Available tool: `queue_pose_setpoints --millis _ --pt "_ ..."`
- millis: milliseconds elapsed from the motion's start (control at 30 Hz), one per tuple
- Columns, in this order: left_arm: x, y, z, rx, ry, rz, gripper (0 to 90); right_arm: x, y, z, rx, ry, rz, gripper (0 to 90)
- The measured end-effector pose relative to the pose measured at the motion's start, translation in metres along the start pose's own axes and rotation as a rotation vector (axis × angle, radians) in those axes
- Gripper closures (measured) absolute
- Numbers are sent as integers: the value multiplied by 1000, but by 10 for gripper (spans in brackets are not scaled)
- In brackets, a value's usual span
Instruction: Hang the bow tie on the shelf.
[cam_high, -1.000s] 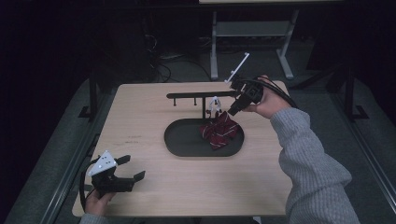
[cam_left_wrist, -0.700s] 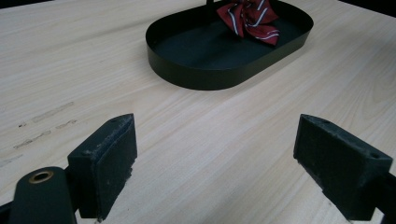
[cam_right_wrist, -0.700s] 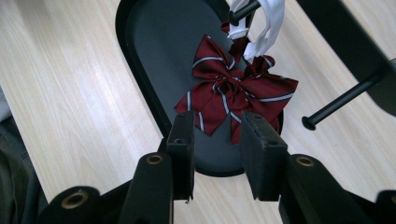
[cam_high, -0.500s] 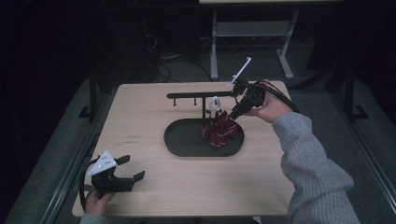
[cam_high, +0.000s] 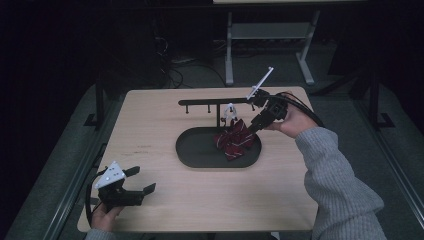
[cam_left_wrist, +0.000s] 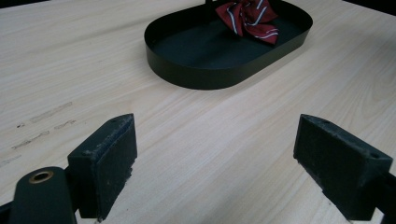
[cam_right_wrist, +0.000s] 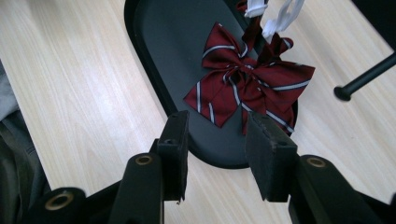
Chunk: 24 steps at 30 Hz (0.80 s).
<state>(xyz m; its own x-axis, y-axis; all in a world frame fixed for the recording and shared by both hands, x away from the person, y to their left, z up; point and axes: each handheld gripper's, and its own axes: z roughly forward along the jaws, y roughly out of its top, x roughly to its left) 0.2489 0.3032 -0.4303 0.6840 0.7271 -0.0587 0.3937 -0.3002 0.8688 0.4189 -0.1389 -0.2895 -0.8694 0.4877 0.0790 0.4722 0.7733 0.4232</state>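
Observation:
A dark red bow tie with white stripes (cam_high: 234, 141) (cam_right_wrist: 243, 84) (cam_left_wrist: 250, 16) lies at the right end of a black oval tray (cam_high: 200, 150) (cam_right_wrist: 159, 46) (cam_left_wrist: 201, 74). Its white strap (cam_high: 230, 111) (cam_right_wrist: 275, 16) runs up towards the black rail (cam_high: 210, 102) above the tray. My right gripper (cam_high: 253, 127) (cam_right_wrist: 217, 126) hovers just off the bow's near edge, open by a narrow gap, holding nothing. At the table's front left corner my left gripper (cam_high: 142, 181) (cam_left_wrist: 215, 140) stands wide open over bare wood, pointing at the tray.
The rail's free end (cam_right_wrist: 364, 77) juts out on the right of the bow. A white plate (cam_high: 261, 83) sticks up from the right gripper. Light wood tabletop (cam_high: 150, 125) surrounds the tray; a desk frame (cam_high: 270, 35) stands on the floor behind.
The right gripper has dropped a little and come closer to the bow tie on the tray. The left gripper has stayed where it was.

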Motion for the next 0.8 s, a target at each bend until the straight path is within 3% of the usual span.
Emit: queue_pose_setpoints --millis 800 --pt "-1 0 1 6 -1 3 131 14 -42 8 -25 8 31 507"
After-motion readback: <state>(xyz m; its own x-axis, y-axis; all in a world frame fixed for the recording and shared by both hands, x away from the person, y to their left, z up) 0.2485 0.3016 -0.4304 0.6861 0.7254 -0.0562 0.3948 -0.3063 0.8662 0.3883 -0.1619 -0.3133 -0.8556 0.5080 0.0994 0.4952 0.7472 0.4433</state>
